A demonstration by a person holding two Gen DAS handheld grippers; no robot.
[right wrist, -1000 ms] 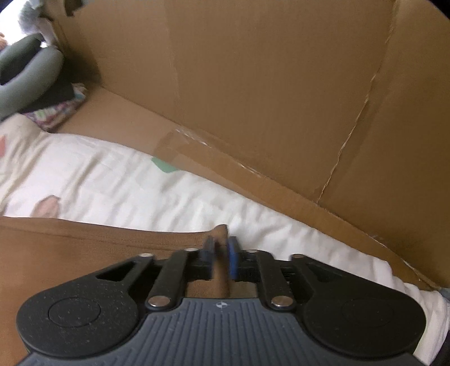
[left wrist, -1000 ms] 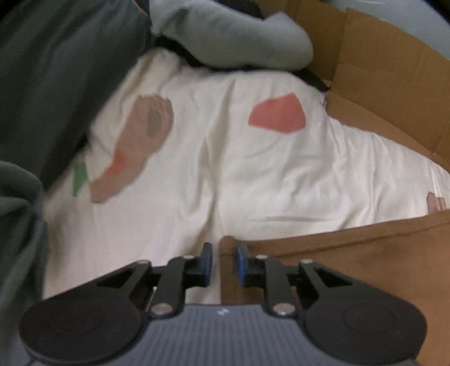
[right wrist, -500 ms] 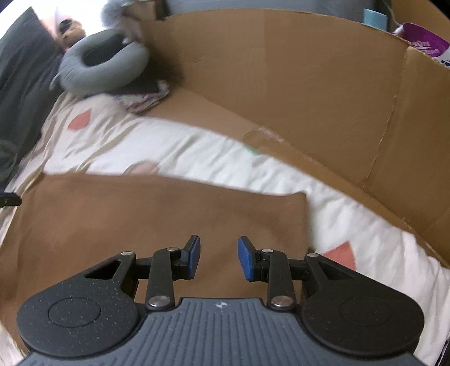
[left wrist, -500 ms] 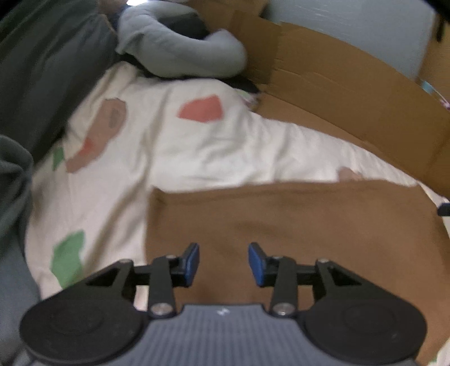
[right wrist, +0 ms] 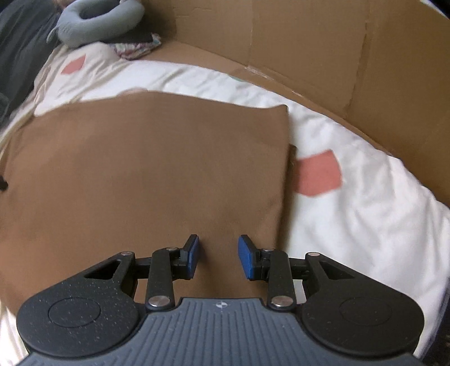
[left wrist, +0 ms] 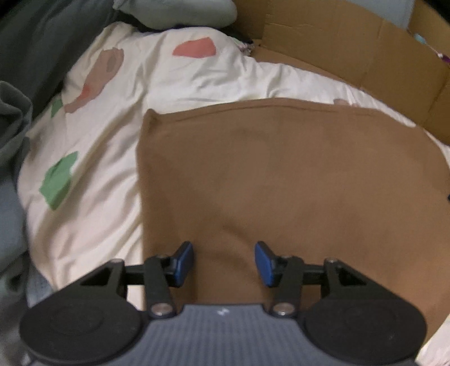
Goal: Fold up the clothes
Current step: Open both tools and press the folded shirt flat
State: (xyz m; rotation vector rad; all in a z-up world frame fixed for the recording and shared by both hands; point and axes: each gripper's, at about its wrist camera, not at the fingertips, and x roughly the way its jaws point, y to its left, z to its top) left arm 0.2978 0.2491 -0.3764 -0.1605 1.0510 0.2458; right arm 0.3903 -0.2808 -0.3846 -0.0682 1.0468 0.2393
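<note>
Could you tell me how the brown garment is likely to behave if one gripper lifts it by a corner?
The brown garment lies flat, following the soft white duvet, so it would probably drape limply. It looks thin, so likely light. Its matte weave should resist slipping.

You have a white bed sheet [left wrist: 197, 81] with pink and green patches spread underneath. Cardboard panels [right wrist: 309, 42] stand as a wall along its far edge. A grey neck pillow [right wrist: 98, 19] lies at the far corner, beside dark bedding [left wrist: 33, 42].
</note>
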